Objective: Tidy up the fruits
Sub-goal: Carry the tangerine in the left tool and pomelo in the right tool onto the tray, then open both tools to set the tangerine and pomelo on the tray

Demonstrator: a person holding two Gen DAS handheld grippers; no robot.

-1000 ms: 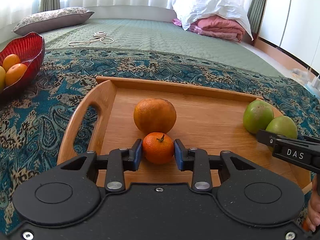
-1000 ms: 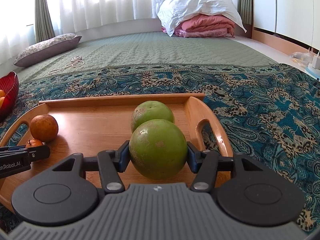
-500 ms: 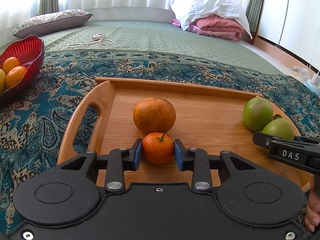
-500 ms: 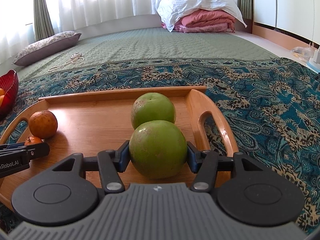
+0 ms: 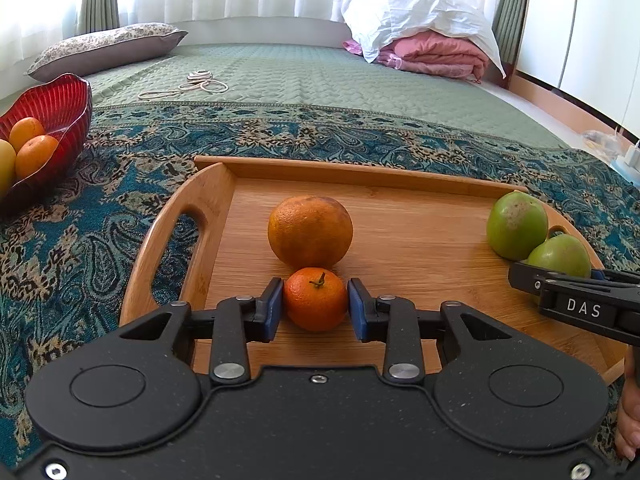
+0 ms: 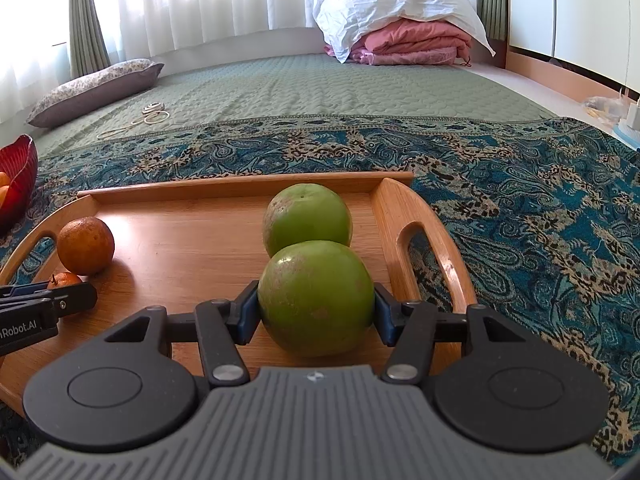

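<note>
A wooden tray (image 5: 360,174) lies on the patterned bedspread. In the left wrist view my left gripper (image 5: 316,300) is shut on a small mandarin (image 5: 316,308), low over the tray's left part and right in front of a bigger orange (image 5: 310,230). In the right wrist view my right gripper (image 6: 316,300) is shut on a green fruit (image 6: 316,292) near the tray's right handle (image 6: 424,216). A second green fruit (image 6: 306,212) sits just behind it. From the left wrist view both green fruits show at the right, the held one (image 5: 560,254) half hidden by the right gripper's finger.
A red glass bowl (image 5: 64,96) with oranges (image 5: 34,156) stands on the bedspread left of the tray. Farther back on the green quilt lie a coiled cord (image 5: 196,84), a pillow (image 5: 104,46) and folded bedding (image 5: 432,52). A person's hand (image 5: 628,420) shows at the right edge.
Both views shifted only very slightly. Each gripper keeps its fruit, and the other fruits on the tray lie where they were.
</note>
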